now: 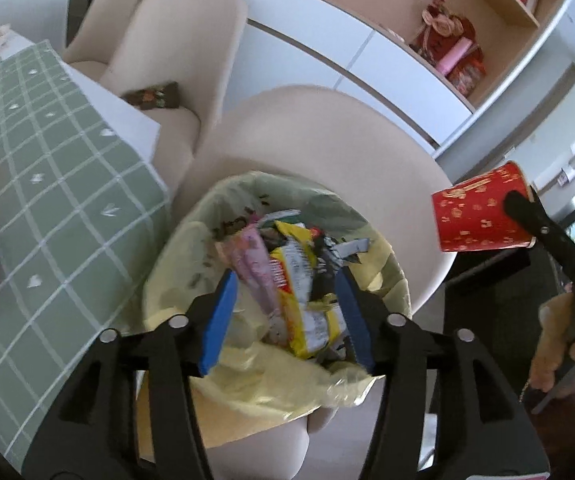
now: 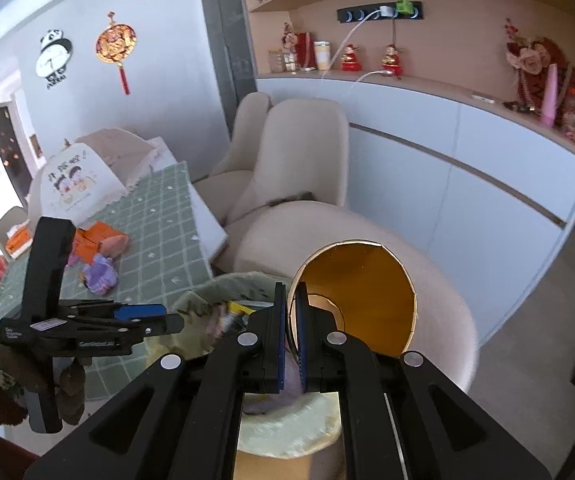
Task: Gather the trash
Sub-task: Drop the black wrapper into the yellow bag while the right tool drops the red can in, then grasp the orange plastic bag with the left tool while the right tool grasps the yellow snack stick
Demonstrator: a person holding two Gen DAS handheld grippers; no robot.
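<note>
- Red paper cup (image 1: 481, 214) with gold print, gold-lined inside, lying on its side, long axis level, mouth facing away from the right gripper (image 2: 291, 336).
- Pinched tight on the cup's rim, right of and above the lined trash bin (image 1: 191, 240).
- Spread wide over the bin's wrappers (image 1: 287, 280): left gripper (image 1: 287, 320), holding nothing.

Red paper cup (image 1: 481, 216) and full trash bin (image 1: 191, 240)

The cup lies tilted on its side, gold inside; the bin, yellow-lined, holds crumpled wrappers (image 1: 291, 280).
</note>
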